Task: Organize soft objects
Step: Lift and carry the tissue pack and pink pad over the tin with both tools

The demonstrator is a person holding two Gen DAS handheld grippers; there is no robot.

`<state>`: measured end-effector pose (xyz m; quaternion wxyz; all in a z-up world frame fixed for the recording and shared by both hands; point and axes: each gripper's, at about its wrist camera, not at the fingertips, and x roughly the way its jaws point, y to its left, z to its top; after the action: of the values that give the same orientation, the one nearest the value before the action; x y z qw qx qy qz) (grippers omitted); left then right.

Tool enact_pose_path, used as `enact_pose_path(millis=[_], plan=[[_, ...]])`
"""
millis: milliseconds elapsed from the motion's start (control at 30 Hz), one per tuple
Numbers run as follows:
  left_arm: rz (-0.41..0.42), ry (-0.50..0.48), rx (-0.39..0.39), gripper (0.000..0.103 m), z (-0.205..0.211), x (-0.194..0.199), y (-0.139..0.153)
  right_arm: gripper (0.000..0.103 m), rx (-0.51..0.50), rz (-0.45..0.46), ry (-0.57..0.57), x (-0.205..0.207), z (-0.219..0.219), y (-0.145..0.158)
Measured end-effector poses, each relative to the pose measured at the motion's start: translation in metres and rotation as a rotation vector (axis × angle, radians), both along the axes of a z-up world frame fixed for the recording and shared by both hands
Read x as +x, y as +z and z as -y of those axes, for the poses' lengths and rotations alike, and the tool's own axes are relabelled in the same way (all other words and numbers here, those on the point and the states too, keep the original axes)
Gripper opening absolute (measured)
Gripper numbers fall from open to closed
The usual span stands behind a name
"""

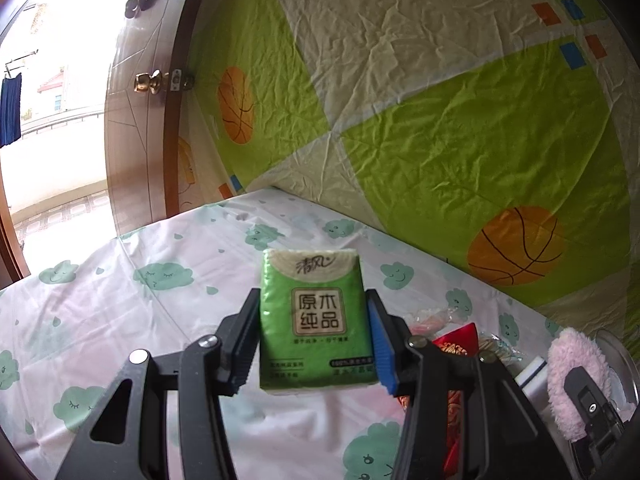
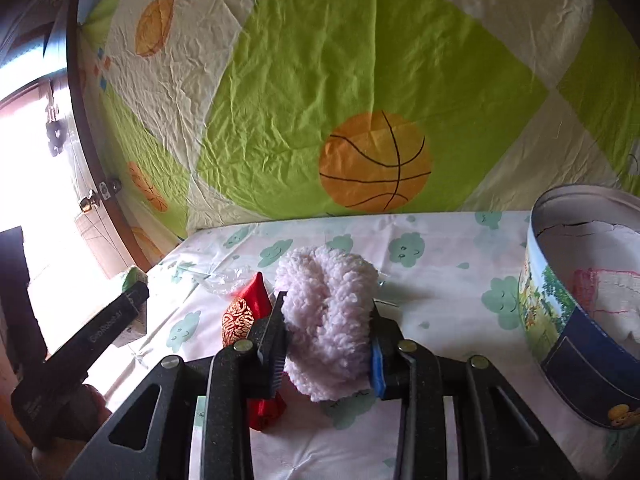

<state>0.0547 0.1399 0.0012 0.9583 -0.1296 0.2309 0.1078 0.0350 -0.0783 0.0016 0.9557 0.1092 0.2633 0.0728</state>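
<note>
My left gripper (image 1: 314, 334) is shut on a green tissue pack (image 1: 316, 320), holding it above the cloud-print table cover (image 1: 120, 312). In the right wrist view my right gripper (image 2: 328, 332) is shut on a fluffy pale-pink pad (image 2: 328, 320), its pads pressing into the fleece on both sides. The same pink pad (image 1: 576, 376) shows at the lower right of the left wrist view. A red pouch with gold pattern (image 2: 244, 312) lies just left of the right gripper, partly under its left finger. The left gripper (image 2: 136, 300) reaches in at the left of that view.
A round printed tin (image 2: 576, 344) stands open at the right, with white cloth inside. A crumpled clear wrapper (image 2: 228, 278) lies behind the red pouch. A green and cream basketball-print sheet (image 2: 320, 80) hangs behind the table. A wooden door with a brass knob (image 1: 148, 82) is at the left.
</note>
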Motion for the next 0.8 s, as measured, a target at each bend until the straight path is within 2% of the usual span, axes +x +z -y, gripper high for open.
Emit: enact_pose_path(millis=[200,433,633,800], plan=[[0.058,-0.16,-0.005,0.049,0.025,-0.006,0.005,0.035,-0.004,0.128,0.006,-0.041,0.024,0.019],[0.118,-0.393,-0.038,0.049,0.054,-0.015,0.012,0.035,-0.089,0.193,-0.039,-0.071,0.039,0.024],[0.149,-0.447,-0.002,0.049,0.067,-0.023,0.017,0.035,-0.187,0.283,-0.092,-0.09,0.046,0.032],[0.154,-0.422,0.073,0.049,0.077,-0.027,0.016,0.035,-0.217,0.301,-0.099,-0.093,0.048,0.033]])
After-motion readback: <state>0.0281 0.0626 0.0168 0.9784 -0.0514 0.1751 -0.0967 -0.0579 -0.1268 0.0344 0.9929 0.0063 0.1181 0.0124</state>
